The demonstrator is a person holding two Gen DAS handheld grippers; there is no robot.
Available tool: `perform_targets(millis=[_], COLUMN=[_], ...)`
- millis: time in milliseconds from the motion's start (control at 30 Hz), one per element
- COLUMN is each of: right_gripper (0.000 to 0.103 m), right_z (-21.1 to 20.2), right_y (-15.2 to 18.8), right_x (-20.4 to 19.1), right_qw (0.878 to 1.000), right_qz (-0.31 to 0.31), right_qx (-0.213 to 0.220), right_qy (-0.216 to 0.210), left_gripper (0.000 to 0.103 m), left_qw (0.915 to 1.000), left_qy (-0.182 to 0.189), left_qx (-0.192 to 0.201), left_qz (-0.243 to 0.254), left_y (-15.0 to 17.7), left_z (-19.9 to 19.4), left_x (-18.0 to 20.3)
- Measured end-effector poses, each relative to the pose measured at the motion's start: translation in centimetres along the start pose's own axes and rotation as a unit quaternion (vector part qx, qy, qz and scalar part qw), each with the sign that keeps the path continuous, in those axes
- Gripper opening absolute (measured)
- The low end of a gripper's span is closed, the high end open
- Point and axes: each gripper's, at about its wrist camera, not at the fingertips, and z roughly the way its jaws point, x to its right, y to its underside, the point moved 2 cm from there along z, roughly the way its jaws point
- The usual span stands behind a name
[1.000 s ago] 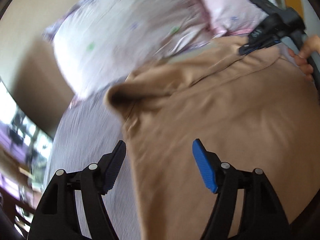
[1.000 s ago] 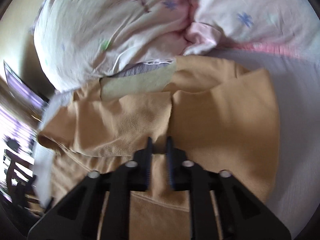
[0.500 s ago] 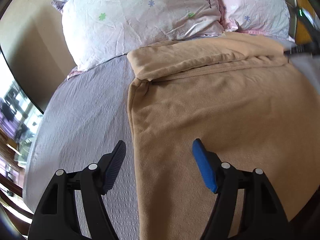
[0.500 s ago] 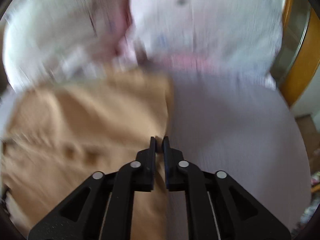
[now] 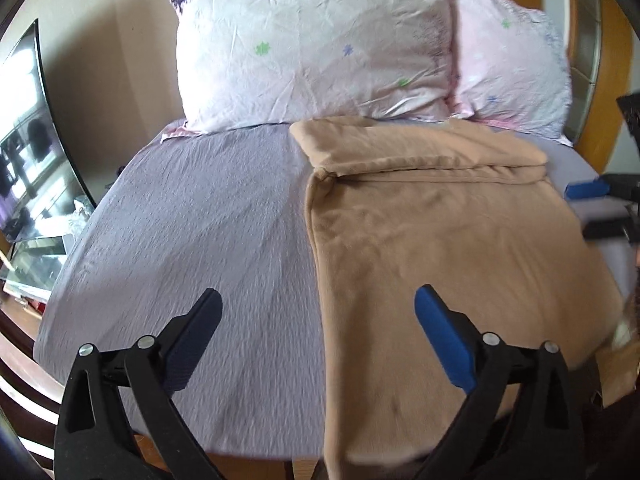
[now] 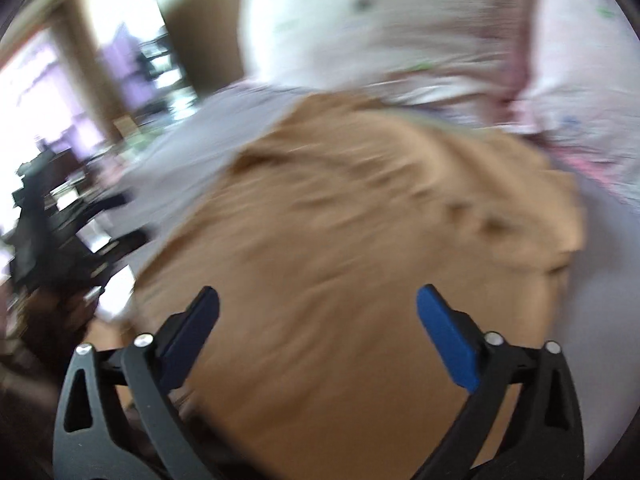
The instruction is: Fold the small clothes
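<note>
A tan garment [image 5: 440, 240] lies flat on the right half of the bed, its far end folded back into a band near the pillows. My left gripper [image 5: 316, 340] is open and empty, above the garment's left edge at the near end. My right gripper [image 6: 318, 336] is open and empty over the garment [image 6: 360, 240]; that view is blurred. The right gripper also shows at the right edge of the left wrist view [image 5: 600, 208], beside the garment's right edge.
The bed has a lilac sheet [image 5: 192, 232]. Two floral pillows [image 5: 316, 44] stand at the head, against a wooden headboard [image 5: 608, 60]. A dark screen [image 5: 28, 132] and low furniture stand to the left of the bed.
My right gripper has let go of the garment, opened, and drawn back toward its right side. The far end now lies folded over. My left gripper has pulled back, still open.
</note>
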Motion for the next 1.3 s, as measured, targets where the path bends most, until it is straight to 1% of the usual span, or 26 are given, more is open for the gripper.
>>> perform_targets(millis=[67,100,200,233,267,300,333,400,433,467,500,567,633,700,800,867,900,967,1000,1033,1067,1100,1133,1167,1233,1300], right_gripper=[0.101,0.101,0.101,0.101,0.101,0.101,0.101,0.101,0.101,0.101,0.101,0.100,0.099,0.096,0.089,0.082,0.078,0.067,0.051,0.022,0.009,0.006,0.006,0.006,0.006,0.006], right_z=[-0.3,-0.5,-0.7,-0.7,-0.5,-0.3,-0.2,0.1,0.1,-0.3,-0.5,-1.5,-2.3,-2.8,-3.1,-3.0,-3.0,-2.6,-2.5,-2.2,-2.1,-2.2,-2.4,-3.2,-4.7,-7.0], right_y=[2.7,4.1,10.2,11.8,14.8,16.8,18.0,21.4,22.1,23.1,23.3,23.5,23.3,23.1,22.6,22.5,22.3,22.2,22.0,21.9,22.0,22.1,21.9,21.4,19.4,15.9], right_x=[-2.3,-2.9,-3.2,-3.1,-2.6,-2.1,-1.7,0.0,0.8,2.3,2.9,4.4,5.8,6.1,6.4,6.3,6.5,7.1,7.6,7.8,7.8,7.8,7.5,7.1,6.5,6.0], right_qw=[0.998,0.998,0.995,0.994,0.992,0.988,0.986,0.974,0.970,0.964,0.962,0.959,0.954,0.953,0.957,0.959,0.959,0.959,0.960,0.960,0.960,0.960,0.962,0.964,0.969,0.975], right_qz=[-0.017,-0.021,-0.002,0.011,0.039,0.061,0.074,0.127,0.149,0.189,0.207,0.248,0.276,0.284,0.279,0.276,0.277,0.279,0.279,0.280,0.280,0.278,0.272,0.262,0.237,0.208], right_qx=[-0.026,-0.036,-0.081,-0.093,-0.118,-0.140,-0.151,-0.184,-0.187,-0.177,-0.167,-0.127,-0.098,-0.078,-0.057,-0.045,-0.040,-0.025,-0.021,-0.016,-0.012,-0.007,0.001,0.014,0.037,0.065], right_qy=[-0.046,-0.057,-0.058,-0.051,-0.032,-0.014,-0.001,0.042,0.052,0.059,0.061,0.059,0.070,0.067,0.061,0.053,0.049,0.033,0.021,0.009,-0.009,-0.019,-0.027,-0.039,-0.052,-0.039], left_gripper=[0.101,0.101,0.101,0.101,0.101,0.101,0.101,0.101,0.101,0.101,0.100,0.100,0.100,0.100,0.091,0.080,0.078,0.068,0.064,0.054,0.034,0.020,0.003,0.003,0.003,0.003], left_qw=[0.9995,0.9991,0.9958,0.9947,0.9932,0.9921,0.9906,0.9863,0.9839,0.9806,0.9788,0.9760,0.9742,0.9724,0.9703,0.9678,0.9666,0.9639,0.9625,0.9607,0.9584,0.9551,0.9502,0.9454,0.9394,0.9386], left_qy=[0.031,0.041,0.077,0.083,0.089,0.092,0.094,0.102,0.107,0.114,0.119,0.127,0.131,0.138,0.154,0.168,0.172,0.180,0.183,0.186,0.191,0.199,0.211,0.224,0.253,0.275], left_qx=[-0.005,-0.012,-0.046,-0.056,-0.068,-0.076,-0.087,-0.111,-0.124,-0.140,-0.147,-0.155,-0.158,-0.157,-0.153,-0.153,-0.155,-0.156,-0.157,-0.158,-0.159,-0.160,-0.164,-0.165,-0.147,-0.115], left_qz=[-0.001,-0.002,-0.017,-0.023,-0.033,-0.040,-0.049,-0.065,-0.071,-0.077,-0.079,-0.085,-0.094,-0.104,-0.107,-0.108,-0.110,-0.119,-0.124,-0.132,-0.141,-0.150,-0.161,-0.170,-0.178,-0.174], left_y=[1.2,1.9,5.1,6.1,7.6,8.5,9.5,11.0,11.5,12.0,12.1,12.2,11.9,11.7,11.4,11.2,11.1,11.1,11.3,11.4,11.5,11.7,11.9,12.0,11.3,9.2], left_z=[-1.5,-1.9,-2.9,-3.0,-3.0,-2.9,-2.6,-1.5,-0.8,0.1,0.6,1.5,2.2,2.5,2.7,3.0,3.1,3.7,3.8,4.2,4.6,4.8,5.0,4.9,3.3,1.3], left_x=[-0.3,-0.4,-1.2,-1.4,-1.6,-1.8,-2.0,-2.1,-2.0,-1.7,-1.4,-0.8,-0.5,-0.3,0.0,0.5,0.6,0.7,0.6,0.5,0.3,0.0,-0.2,-0.5,-1.1,-1.8])
